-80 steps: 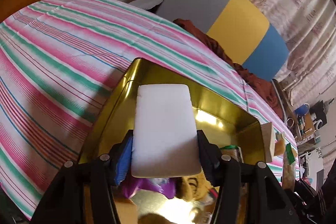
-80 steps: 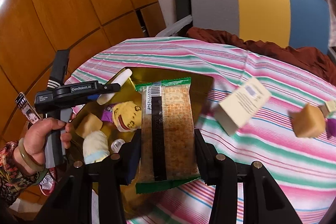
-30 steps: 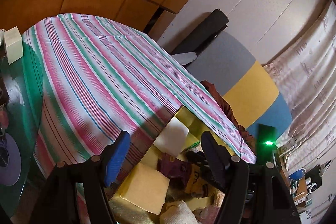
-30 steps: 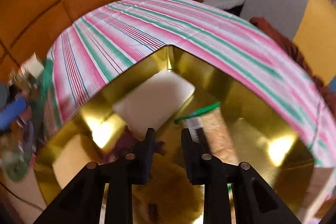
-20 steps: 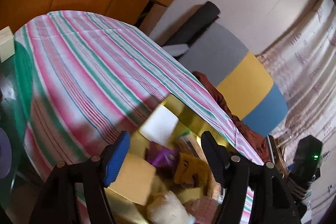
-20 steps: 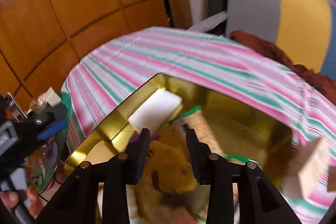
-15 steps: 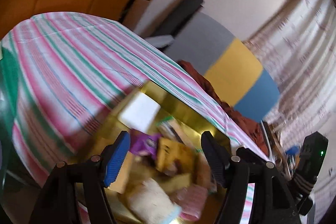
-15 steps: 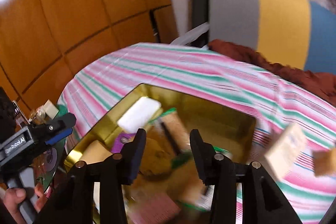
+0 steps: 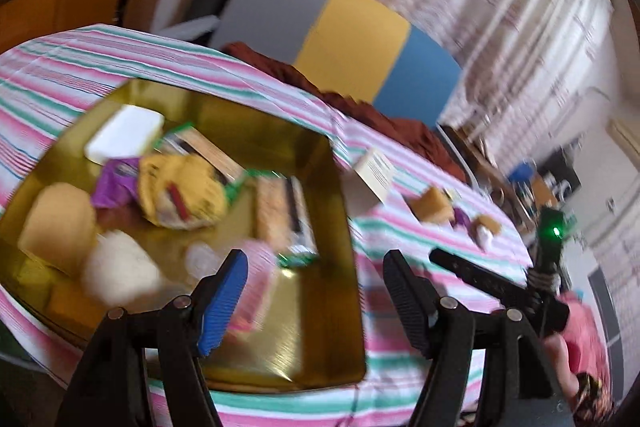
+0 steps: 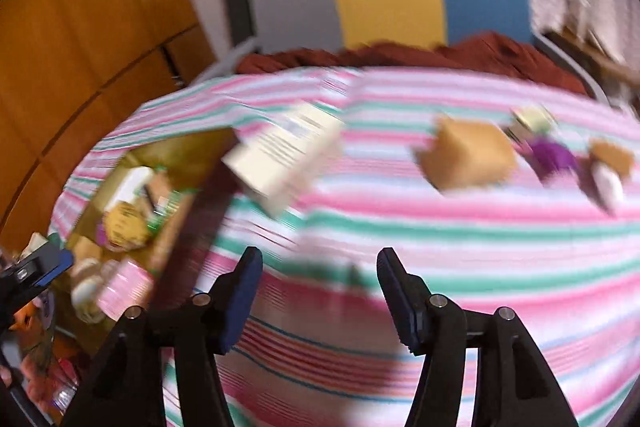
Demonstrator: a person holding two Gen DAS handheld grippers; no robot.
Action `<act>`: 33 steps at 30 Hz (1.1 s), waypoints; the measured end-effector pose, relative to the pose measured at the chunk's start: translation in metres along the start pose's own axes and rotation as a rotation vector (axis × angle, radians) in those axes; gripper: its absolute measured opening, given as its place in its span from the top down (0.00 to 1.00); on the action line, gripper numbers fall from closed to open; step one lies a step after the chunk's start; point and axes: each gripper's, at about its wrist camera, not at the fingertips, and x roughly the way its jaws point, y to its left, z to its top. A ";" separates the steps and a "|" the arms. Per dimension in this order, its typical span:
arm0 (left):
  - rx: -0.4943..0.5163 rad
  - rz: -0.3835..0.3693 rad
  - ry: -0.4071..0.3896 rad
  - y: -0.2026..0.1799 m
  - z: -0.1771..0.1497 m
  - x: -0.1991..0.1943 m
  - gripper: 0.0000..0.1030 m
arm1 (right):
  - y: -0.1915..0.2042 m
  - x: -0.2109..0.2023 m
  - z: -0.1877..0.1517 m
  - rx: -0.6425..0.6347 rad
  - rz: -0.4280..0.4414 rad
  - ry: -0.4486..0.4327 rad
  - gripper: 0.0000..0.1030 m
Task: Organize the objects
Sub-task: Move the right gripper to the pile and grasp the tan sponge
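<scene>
The tray (image 9: 336, 187) sits on the table (image 9: 420, 235). In the tray, a flat block (image 9: 124, 133) lies at the far left corner, a stuffed toy (image 9: 180, 195) at the middle, and a cracker packet (image 9: 280, 211) to the right of the toy. A sponge (image 9: 56, 223) rests at the tray's near left. Just right of the tray, on the table, lies a box (image 9: 376, 171). Farther right of the tray sit a cube (image 9: 432, 205) and smaller items, too blurred to tell.

Strong motion blur seen in both views, worst across striped tablecloth (image 10: 460, 227). Glare noted on gold tray (image 9: 296, 355) floor. Fisheye bending, dark vignette at corners. Curtains (image 9: 520, 7) brightly backlit.
</scene>
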 end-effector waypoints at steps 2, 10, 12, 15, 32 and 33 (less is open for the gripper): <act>0.028 -0.019 0.017 -0.012 -0.007 0.002 0.31 | -0.017 -0.001 -0.005 0.023 -0.032 -0.010 0.40; 0.095 -0.056 0.061 -0.039 -0.027 0.008 0.31 | -0.072 0.000 0.026 0.067 -0.163 -0.139 0.13; 0.105 -0.051 0.068 -0.043 -0.029 0.008 0.31 | -0.077 0.005 0.043 0.057 -0.158 -0.156 0.08; 0.119 -0.043 0.072 -0.047 -0.030 0.007 0.31 | -0.082 0.020 0.068 0.047 -0.160 -0.161 0.05; 0.221 -0.021 0.064 -0.085 0.003 0.036 0.31 | -0.089 0.058 0.064 -0.005 -0.126 -0.163 0.31; 0.231 -0.023 0.065 -0.089 0.006 0.040 0.31 | -0.088 0.054 0.058 -0.005 -0.126 -0.169 0.31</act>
